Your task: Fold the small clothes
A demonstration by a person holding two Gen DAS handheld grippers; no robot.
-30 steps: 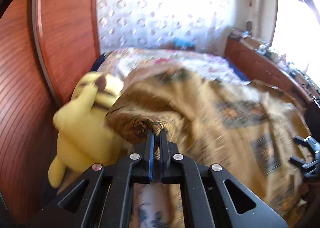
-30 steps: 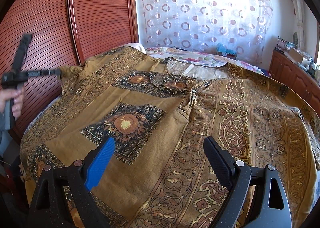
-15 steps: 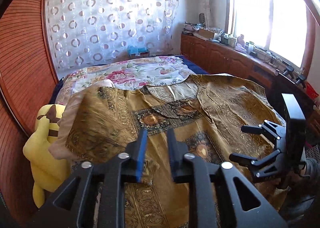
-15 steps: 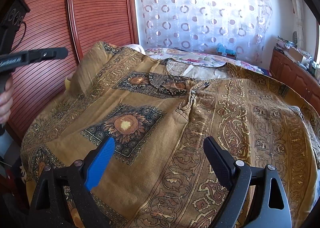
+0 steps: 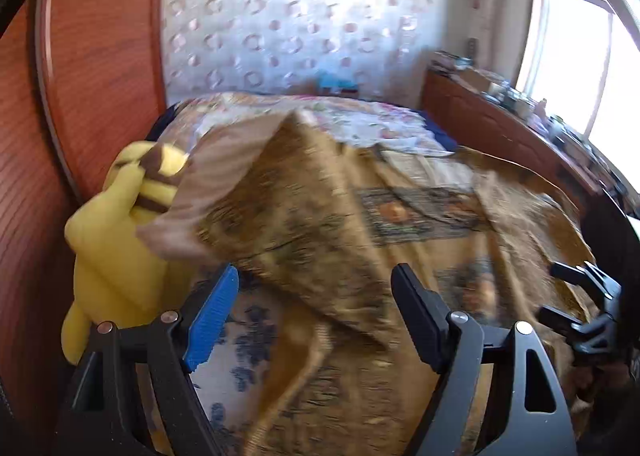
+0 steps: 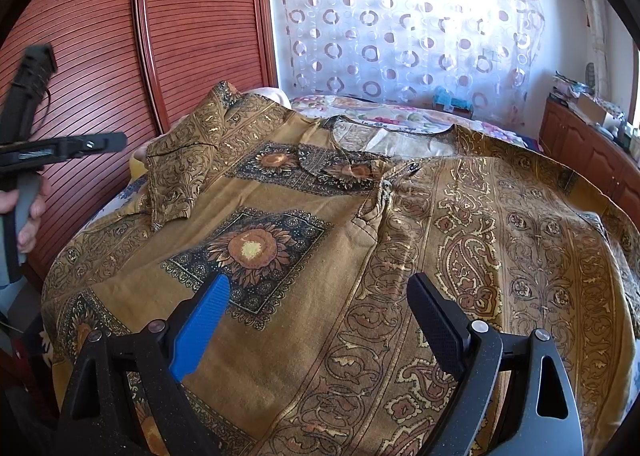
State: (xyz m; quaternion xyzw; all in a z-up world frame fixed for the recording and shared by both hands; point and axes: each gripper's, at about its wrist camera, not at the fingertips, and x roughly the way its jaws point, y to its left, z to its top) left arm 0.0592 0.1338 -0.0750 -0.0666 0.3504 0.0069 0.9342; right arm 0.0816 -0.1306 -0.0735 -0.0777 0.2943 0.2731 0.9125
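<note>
Garment (image 6: 360,256) spread ahead of both, left hand-held gripper (image 5: 316,316) just opening, empty, right hand-held gripper (image 6: 320,320) spread, empty

— Where is the garment (image 6: 360,256) lying?
— It is lying spread across the bed (image 6: 400,112), its sleeve (image 6: 180,168) folding inward at the left.
— And the plush toy (image 5: 116,256)?
— It is sitting left of the bed, leaning against the wardrobe (image 6: 100,36); the curtain (image 6: 400,24) is hanging behind.
</note>
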